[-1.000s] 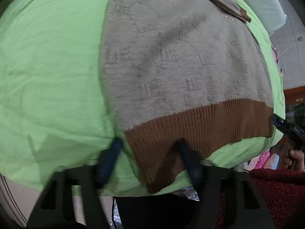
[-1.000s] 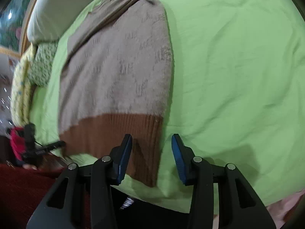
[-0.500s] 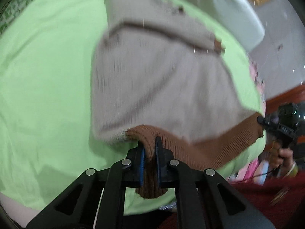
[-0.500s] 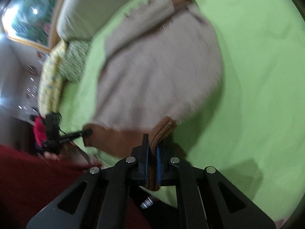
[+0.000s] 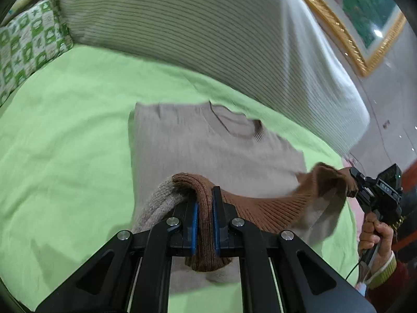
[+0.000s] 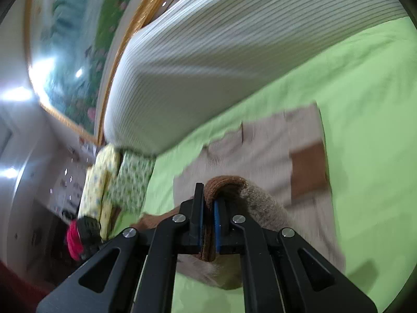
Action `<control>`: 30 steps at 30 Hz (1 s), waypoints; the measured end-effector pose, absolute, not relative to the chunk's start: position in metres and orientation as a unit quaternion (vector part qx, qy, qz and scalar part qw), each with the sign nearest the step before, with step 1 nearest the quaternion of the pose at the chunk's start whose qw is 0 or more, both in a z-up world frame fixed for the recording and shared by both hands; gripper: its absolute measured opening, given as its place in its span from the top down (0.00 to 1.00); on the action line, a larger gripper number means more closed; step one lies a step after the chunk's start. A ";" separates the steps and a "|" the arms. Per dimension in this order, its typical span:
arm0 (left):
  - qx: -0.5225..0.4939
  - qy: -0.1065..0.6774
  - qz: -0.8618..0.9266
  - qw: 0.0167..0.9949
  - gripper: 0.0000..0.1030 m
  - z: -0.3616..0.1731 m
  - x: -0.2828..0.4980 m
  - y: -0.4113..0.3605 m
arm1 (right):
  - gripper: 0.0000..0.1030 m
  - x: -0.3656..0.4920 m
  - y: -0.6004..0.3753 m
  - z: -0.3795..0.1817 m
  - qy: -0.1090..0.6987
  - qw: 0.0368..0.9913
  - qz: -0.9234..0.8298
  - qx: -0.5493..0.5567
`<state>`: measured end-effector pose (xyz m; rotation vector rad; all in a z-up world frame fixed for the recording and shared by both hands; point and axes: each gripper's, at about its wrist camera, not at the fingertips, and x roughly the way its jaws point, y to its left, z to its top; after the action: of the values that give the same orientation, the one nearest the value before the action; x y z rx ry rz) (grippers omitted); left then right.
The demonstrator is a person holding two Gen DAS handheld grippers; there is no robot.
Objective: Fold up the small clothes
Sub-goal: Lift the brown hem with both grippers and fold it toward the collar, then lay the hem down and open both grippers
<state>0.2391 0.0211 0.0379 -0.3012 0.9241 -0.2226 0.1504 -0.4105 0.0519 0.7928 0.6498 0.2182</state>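
Left gripper [image 5: 205, 219]: blue pads pressed together on the brown ribbed hem [image 5: 265, 208] of the sweater [image 5: 208, 151]. Hem fabric bunches over the top of the jaws and hangs out below them.

Right gripper [image 6: 208, 224]: same, pinching the hem's other corner. Brown rib folds over the fingertips, beige knit drapes off to the right of them. In the left wrist view the right gripper [image 5: 355, 185] shows at the far right, gripped by the person's hand [image 5: 375, 232], with the hem corner bunched at its tip.

Hem runs taut-ish between the two grippers, lifted clear of the bed and carried over the sweater's body. The rest of the sweater lies flat on the green sheet [image 5: 65, 143], neckline [image 5: 234, 125] at the far end, toward the striped pillow [image 5: 195, 26]. Lower half of the garment is raised off the sheet in a loose fold; upper half is flat.

A brown cuff patch [image 6: 308, 172] lies on the beige body in the right wrist view, right side; blurred.

Green-and-white patterned cushion [image 5: 28, 44] sits at the sheet's far left corner, beside the pillow. Gold-framed picture [image 5: 365, 20] on the wall behind.

Both views are motion-blurred, the right one more.
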 end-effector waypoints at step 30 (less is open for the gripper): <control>-0.109 0.467 0.028 0.877 0.31 0.005 0.357 0.050 | 0.45 0.249 -0.493 -0.018 0.335 0.834 -0.076 0.431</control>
<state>0.3568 0.0504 0.0051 -0.2269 0.9744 0.0588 0.2491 -0.4927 -0.0180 0.9138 0.7104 -0.1620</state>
